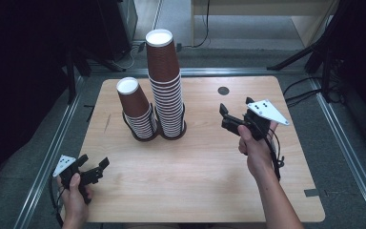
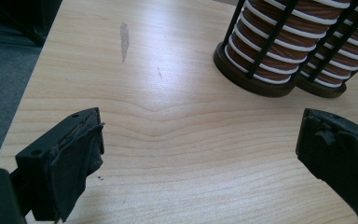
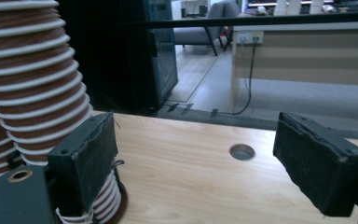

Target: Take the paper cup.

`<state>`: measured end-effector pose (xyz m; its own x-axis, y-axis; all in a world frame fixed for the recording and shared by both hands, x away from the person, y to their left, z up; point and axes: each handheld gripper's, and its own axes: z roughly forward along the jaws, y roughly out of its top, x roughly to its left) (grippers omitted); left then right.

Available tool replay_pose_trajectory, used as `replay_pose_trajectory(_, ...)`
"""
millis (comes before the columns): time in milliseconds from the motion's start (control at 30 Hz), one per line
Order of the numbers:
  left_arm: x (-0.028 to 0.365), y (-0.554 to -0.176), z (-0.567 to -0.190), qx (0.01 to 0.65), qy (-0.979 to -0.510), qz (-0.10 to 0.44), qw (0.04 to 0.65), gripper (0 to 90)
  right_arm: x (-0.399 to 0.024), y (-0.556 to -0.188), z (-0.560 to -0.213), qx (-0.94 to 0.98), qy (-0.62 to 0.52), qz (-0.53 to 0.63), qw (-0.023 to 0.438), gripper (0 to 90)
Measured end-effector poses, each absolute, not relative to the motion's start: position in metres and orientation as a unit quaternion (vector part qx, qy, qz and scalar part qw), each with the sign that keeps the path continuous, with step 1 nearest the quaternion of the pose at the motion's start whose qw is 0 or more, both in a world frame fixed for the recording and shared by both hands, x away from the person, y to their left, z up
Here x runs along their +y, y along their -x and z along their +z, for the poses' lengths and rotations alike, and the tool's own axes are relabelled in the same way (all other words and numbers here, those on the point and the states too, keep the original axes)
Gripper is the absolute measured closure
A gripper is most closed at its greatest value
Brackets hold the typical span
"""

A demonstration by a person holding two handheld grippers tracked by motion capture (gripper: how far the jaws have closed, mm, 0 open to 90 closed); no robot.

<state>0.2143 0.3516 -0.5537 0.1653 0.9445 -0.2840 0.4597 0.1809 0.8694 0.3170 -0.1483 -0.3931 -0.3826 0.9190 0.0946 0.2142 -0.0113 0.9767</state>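
Two stacks of brown paper cups with white rims stand upside down in black wire holders at the back left of the wooden table (image 1: 200,181). The tall stack (image 1: 167,86) is to the right of the short stack (image 1: 136,107). My left gripper (image 1: 95,169) rests near the front left corner, open, with bare wood between its jaws (image 2: 200,149). The holder bases (image 2: 265,60) lie ahead of it. My right gripper (image 1: 225,117) hovers right of the tall stack and points toward it, open with nothing between its jaws (image 3: 196,158). The tall stack (image 3: 32,79) sits by its left jaw.
A round cable hole (image 1: 223,90) is in the table behind the right gripper, also seen as a hole (image 3: 242,151) in the right gripper view. Metal rails (image 1: 348,157) border the table. Dark stands and cables sit on the floor beyond.
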Motion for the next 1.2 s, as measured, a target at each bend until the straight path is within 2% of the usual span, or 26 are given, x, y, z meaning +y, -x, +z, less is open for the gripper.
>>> replay_pose_trajectory(500,0.353,-0.214,-0.554,0.595,-0.586,0.245,0.492,0.7,-0.078,-0.327,-0.361,0.646,-0.395,0.576,0.309,13.2)
replay_pose_trajectory(633,0.353,-0.214,-0.554,0.595,-0.587,0.244,0.491,0.7,-0.066,-0.330,-0.355,0.646,-0.391,0.583,0.301,6.2)
replay_pose_trajectory(800,0.353,-0.214,-0.554,0.594,-0.589,0.244,0.491,0.7,-0.056,-0.334,-0.349,0.644,-0.381,0.604,0.276,1.9)
replay_pose_trajectory(1200,0.354,-0.215,-0.554,0.600,-0.585,0.243,0.489,0.8,-0.032,-0.343,-0.337,0.645,-0.366,0.612,0.274,0.1)
